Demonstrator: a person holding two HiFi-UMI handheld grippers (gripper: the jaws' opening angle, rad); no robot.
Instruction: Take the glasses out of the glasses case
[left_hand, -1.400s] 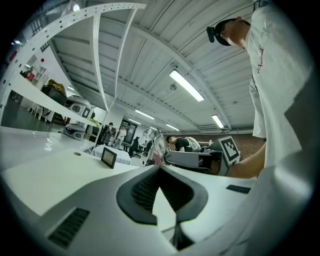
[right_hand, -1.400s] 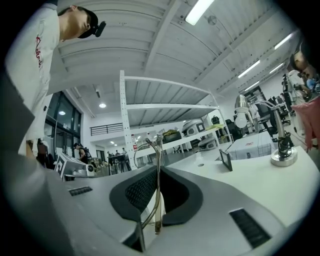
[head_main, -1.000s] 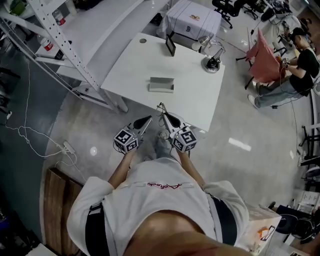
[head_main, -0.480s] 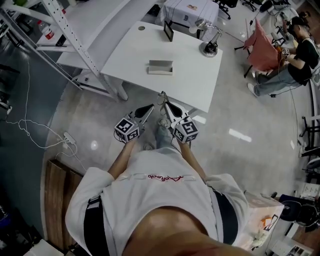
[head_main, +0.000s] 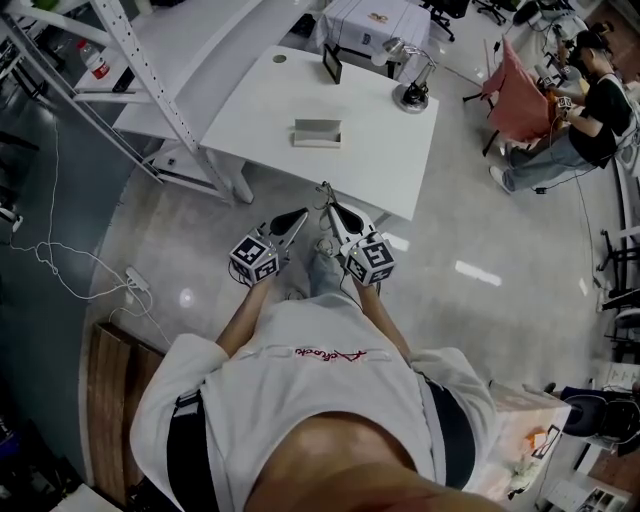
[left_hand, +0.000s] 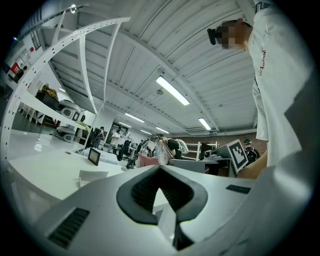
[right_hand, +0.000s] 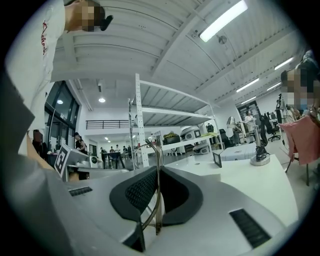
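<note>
The grey glasses case (head_main: 317, 133) lies open on the white table (head_main: 380, 150), well ahead of both grippers; it also shows in the left gripper view (left_hand: 92, 176). My right gripper (head_main: 330, 207) is shut on the thin wire-framed glasses (head_main: 324, 190), held over the floor short of the table's near edge. In the right gripper view the glasses' thin frame (right_hand: 159, 165) stands up between the closed pads of that gripper (right_hand: 159, 172). My left gripper (head_main: 298, 214) hangs beside it, shut, with nothing between its jaws (left_hand: 160, 167).
On the table's far side stand a desk lamp (head_main: 413, 95) and a small dark screen (head_main: 331, 63). A white shelf rack (head_main: 150, 90) runs along the left. A seated person (head_main: 590, 120) is at the far right. A cable and power strip (head_main: 135, 292) lie on the floor.
The person has backed a little away from the table with both grippers together; the table and case now sit farther up in the head view. The glasses stay in the right gripper.
</note>
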